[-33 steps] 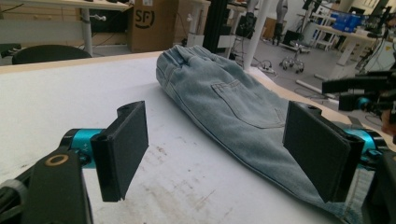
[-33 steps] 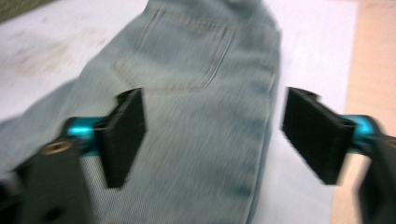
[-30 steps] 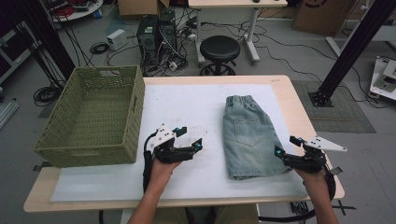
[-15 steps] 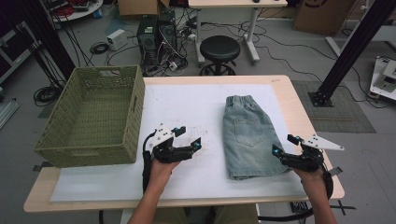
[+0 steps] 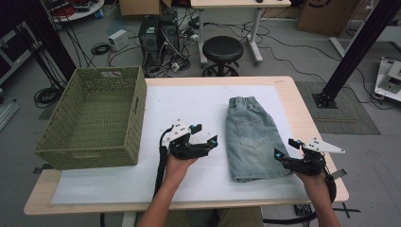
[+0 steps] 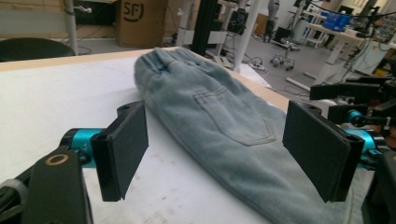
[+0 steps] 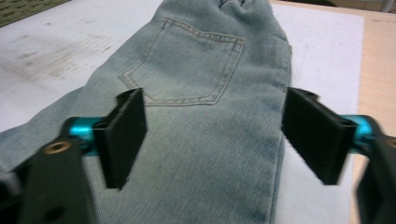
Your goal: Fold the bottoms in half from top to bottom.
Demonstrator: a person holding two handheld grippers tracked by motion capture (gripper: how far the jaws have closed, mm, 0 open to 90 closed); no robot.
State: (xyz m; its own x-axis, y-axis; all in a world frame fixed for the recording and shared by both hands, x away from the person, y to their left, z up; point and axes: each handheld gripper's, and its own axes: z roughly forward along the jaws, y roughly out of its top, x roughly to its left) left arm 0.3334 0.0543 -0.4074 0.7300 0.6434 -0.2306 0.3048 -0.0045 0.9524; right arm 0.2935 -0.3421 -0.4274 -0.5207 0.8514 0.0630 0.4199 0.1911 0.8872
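Shorts: folded denim shorts (image 5: 249,137) lie flat on white table cover (image 5: 189,101), right of centre.
Left gripper (image 5: 208,137): jaws spread, empty, just left of shorts.
Right gripper (image 5: 283,150): jaws just been closing, spread wide over near right hem, gripping nothing.

A pair of folded light-blue denim shorts (image 5: 249,138) lies on the white sheet (image 5: 189,101) covering the wooden table (image 5: 302,106). Well left of the shorts, a green woven rectangular basket (image 5: 94,118) stands on the table's left end.
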